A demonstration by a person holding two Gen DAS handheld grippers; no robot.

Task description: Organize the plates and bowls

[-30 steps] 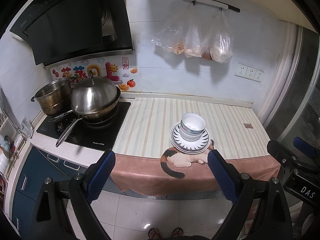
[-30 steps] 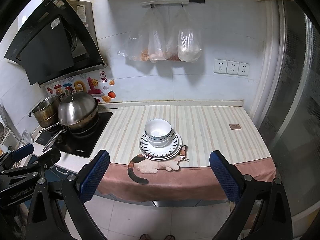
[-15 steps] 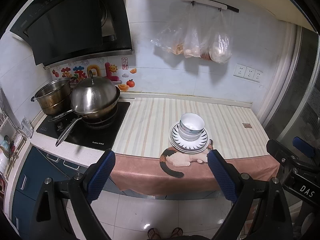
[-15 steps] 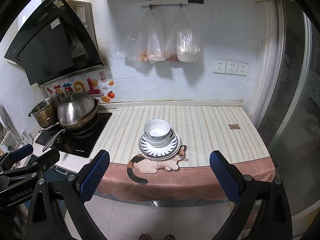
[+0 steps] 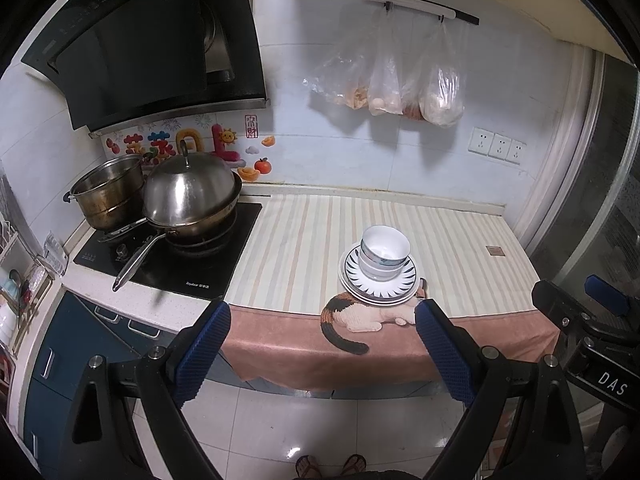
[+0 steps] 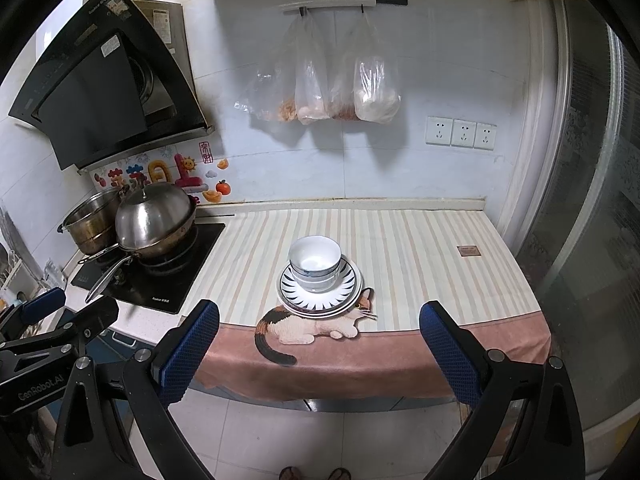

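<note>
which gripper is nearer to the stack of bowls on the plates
Hard to call; both hang back over the floor, short of the counter. The bowls sit about centred ahead of the open right gripper, but ahead and right of the open left gripper.

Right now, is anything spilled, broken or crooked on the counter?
Nothing spilled or broken. The stacked bowls sit off-center, toward the left of the plates, and the plates cover the head of the cat picture on the cloth.

Glossy ceramic bowls (image 6: 315, 262) and plates (image 6: 344, 296); matt striped cloth (image 6: 400, 248); shiny steel wok lid (image 6: 154, 216); clear plastic bags (image 6: 376, 92).
</note>
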